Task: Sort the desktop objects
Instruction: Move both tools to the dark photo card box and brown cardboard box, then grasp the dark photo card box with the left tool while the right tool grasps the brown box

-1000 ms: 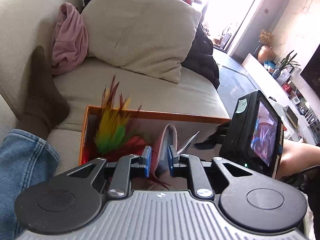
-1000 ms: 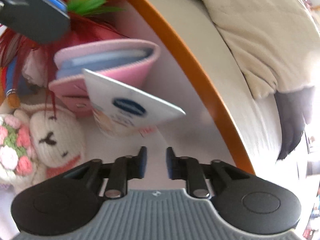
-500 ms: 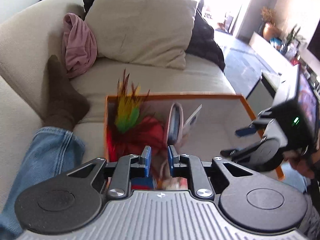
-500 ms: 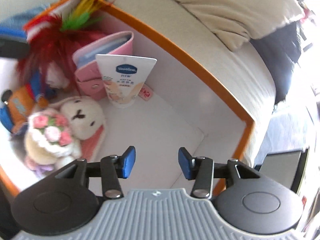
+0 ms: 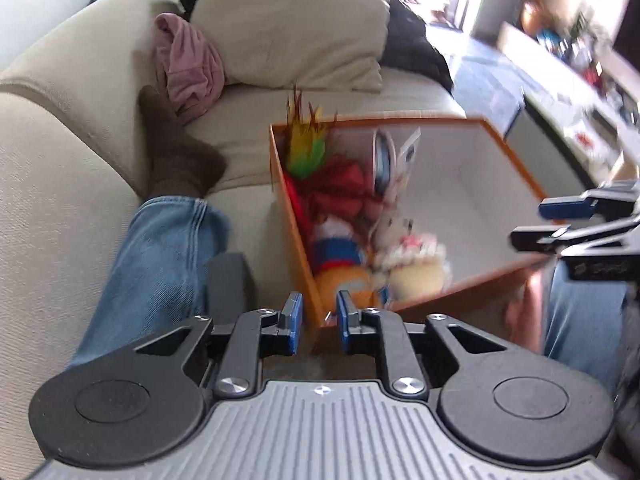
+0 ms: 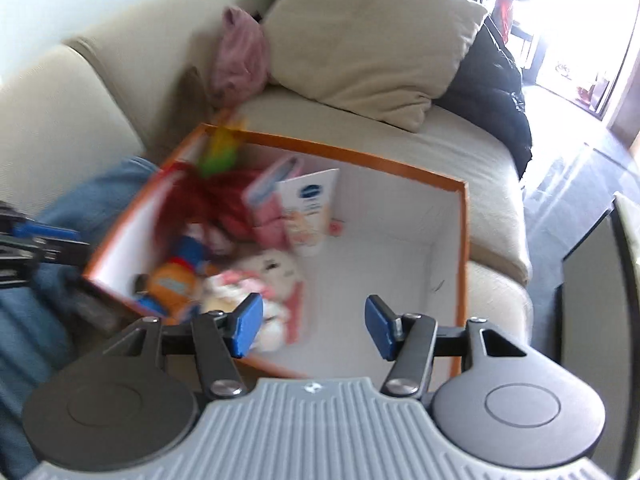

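Right wrist: box (image 6: 460, 248) beyond opening, empty right gripper (image 6: 314, 326), toys inside.

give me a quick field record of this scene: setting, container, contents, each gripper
setting: beige sofa with a cushion
container: orange-edged box, white inside
contents: lotion tube upright, pink pouch, red feathered toy, white plush bunny, all crowded on one side
left gripper: jaws opening, nothing held
right gripper: jaws opening, nothing between them
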`<state>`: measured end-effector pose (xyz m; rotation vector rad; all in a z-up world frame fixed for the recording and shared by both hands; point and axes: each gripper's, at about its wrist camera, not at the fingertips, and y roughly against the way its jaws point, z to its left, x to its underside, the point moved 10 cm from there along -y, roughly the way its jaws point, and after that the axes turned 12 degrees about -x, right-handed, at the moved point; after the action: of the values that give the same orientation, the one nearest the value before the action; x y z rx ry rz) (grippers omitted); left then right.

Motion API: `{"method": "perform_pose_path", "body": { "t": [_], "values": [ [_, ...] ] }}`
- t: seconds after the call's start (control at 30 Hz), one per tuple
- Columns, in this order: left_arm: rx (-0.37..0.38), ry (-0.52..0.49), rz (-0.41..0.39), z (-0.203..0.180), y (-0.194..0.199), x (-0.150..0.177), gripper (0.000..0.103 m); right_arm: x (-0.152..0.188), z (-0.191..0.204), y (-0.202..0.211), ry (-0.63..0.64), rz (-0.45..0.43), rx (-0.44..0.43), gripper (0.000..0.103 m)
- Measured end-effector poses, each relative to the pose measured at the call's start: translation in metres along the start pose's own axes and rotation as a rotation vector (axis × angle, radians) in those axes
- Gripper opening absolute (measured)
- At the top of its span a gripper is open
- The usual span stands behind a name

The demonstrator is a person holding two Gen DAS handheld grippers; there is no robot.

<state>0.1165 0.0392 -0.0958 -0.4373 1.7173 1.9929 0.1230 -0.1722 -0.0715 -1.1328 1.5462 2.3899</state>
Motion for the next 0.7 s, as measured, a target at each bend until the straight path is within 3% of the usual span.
{"method": "perform_pose_path", "body": {
  "t": [0.2,0.37,0.53,0.63,0.7],
  "values": [
    [-0.061,-0.267,-0.005,-0.002,-0.006,0.037,0.025,0.048,0.02,-0.003,-0.016,0.077,-0.048,0.059],
    [-0.074,-0.482,-0.023,-0.02,-0.018,0.056,0.052,0.079,0.023,-0.032,-0.053,0.185,-0.066,0.059],
    [-0.124,-0.714,-0.063,-0.035,-0.035,0.067,0.056,0.104,0.046,-0.056,0.068,0.309,-0.125,0.061],
    [-0.12,-0.831,-0.052,-0.041,-0.047,0.072,0.061,0.12,0.061,-0.067,0.2,0.391,-0.143,0.073],
    [-0.114,-0.894,-0.032,-0.046,-0.055,0.075,0.061,0.13,0.069,-0.072,0.283,0.441,-0.143,0.075]
  ]
}}
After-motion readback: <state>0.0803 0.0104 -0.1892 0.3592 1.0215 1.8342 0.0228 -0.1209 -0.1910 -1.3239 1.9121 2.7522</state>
